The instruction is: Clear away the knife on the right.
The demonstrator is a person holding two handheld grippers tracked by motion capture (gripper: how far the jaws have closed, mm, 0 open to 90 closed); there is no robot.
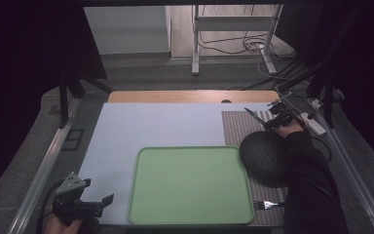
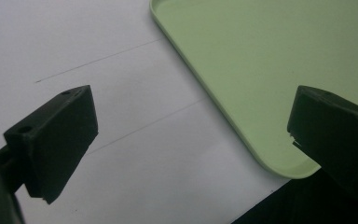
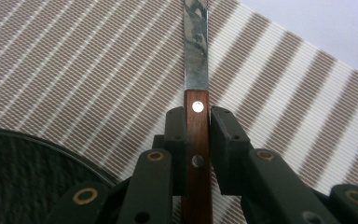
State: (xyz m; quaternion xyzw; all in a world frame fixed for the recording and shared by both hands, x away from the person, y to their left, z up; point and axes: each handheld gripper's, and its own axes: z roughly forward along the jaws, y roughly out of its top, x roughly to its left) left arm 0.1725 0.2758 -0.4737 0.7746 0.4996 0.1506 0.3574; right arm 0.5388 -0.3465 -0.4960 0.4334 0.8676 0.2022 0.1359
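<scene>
Nearest to us, at the bench's near-left corner, the left gripper (image 1: pixel 95 204) hovers with its jaws spread wide and nothing between them, pointed toward the near-left corner of the pale green rectangular plastic tray (image 1: pixel 191 185). We read that as waiting: it is parked just beside the tray, ready to steady or receive.

The tray sits at the near edge of the bench, on the light blue-grey mat (image 1: pixel 151 126), and it holds nothing; its flat floor is bare in both the high view and the left gripper view (image 2: pixel 261 60).

Along the right edge of the bench lies a brown-and-white striped woven placemat (image 1: pixel 233 126). On it rests a dark, finely ribbed round bowl (image 1: pixel 263 156), seemingly turned upside down, so we cannot tell what, if anything, is under it. A steel fork (image 1: pixel 264 204) lies near the placemat's near edge, tines toward the tray.

At the far right corner the right gripper (image 3: pixel 196 126) is clamped on a table knife with a riveted reddish wooden handle and steel blade (image 3: pixel 196 70). We grip the handle just behind the blade, so the blade projects straight ahead, over the placemat. The knife (image 1: pixel 254 116) appears slightly lifted, probably bound for the tray.
</scene>
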